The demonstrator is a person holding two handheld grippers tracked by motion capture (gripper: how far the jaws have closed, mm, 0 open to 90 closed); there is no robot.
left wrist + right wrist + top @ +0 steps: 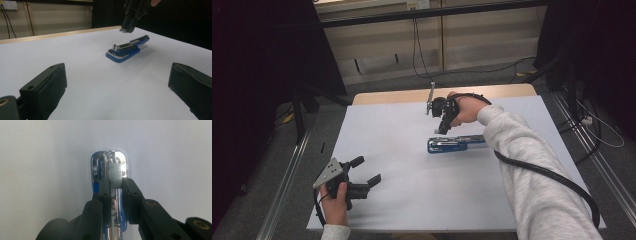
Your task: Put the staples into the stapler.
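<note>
Directly under the right gripper [115, 186] lies the blue stapler [110, 167].

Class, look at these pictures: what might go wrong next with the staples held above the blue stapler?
1. The right tongs pinch the staple strip only at their tips, so it may slip or tilt and miss the stapler below.
2. The left tongs stand open, well away from the stapler, so nothing steadies it. A push may slide it across the table.
</note>
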